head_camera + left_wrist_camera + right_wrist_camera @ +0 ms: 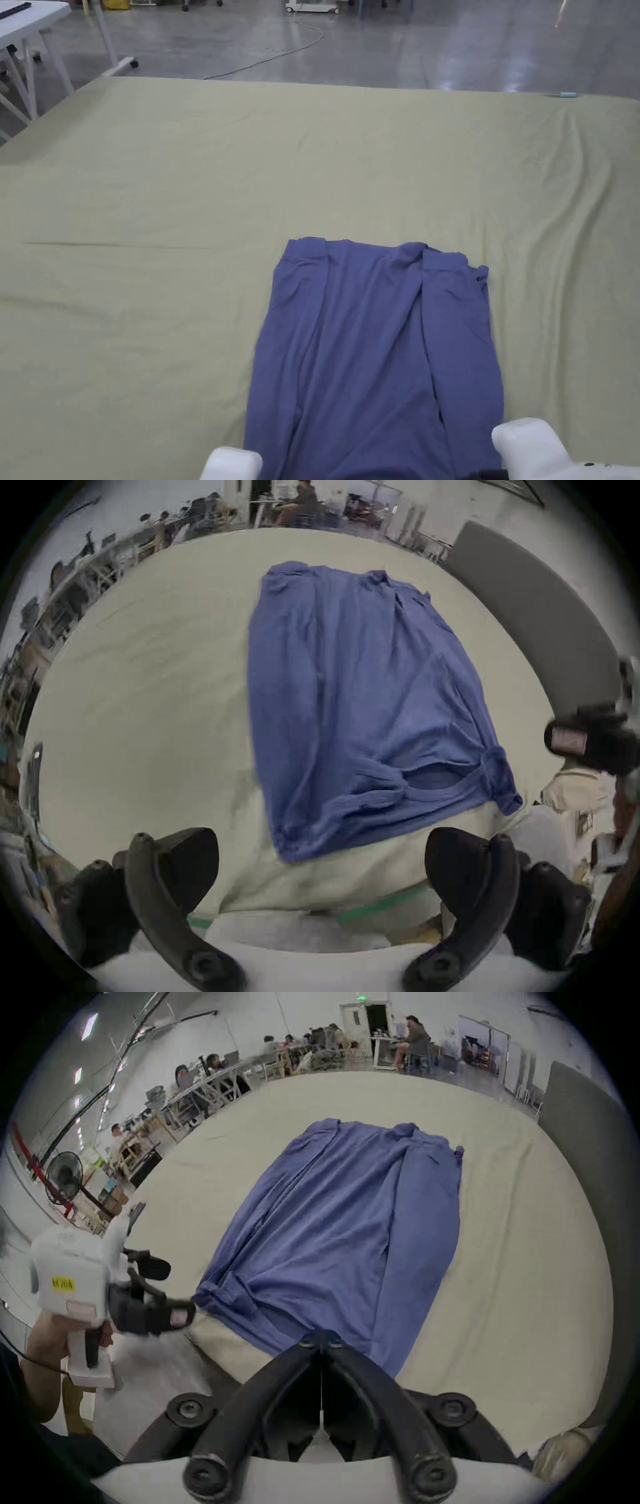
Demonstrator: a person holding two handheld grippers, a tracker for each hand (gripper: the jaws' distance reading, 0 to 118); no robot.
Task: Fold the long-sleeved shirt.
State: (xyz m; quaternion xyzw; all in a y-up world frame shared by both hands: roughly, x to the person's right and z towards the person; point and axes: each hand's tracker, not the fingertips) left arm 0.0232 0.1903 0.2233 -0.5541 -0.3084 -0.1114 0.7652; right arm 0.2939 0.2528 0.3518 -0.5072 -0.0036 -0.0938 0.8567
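A blue long-sleeved shirt (375, 350) lies flat on the green-covered table (156, 206), folded into a long narrow strip, sleeves tucked in. Its collar end (429, 778) points toward me. My left gripper (322, 854) is open, jaws wide apart, just short of the shirt's near left corner (287, 850); it holds nothing. From the right gripper view, the left gripper (169, 1291) sits beside that corner. My right gripper (322, 1342) is shut, its tips over the shirt's near edge. In the left gripper view the right gripper (568, 743) stands off the shirt's right side.
The green sheet spreads wide around the shirt, with wrinkles at the right (581, 206). A white table (25, 19) and a floor cable (281, 53) lie beyond the far edge. A grey panel (536, 618) stands to the right. People sit at desks (412, 1037) far off.
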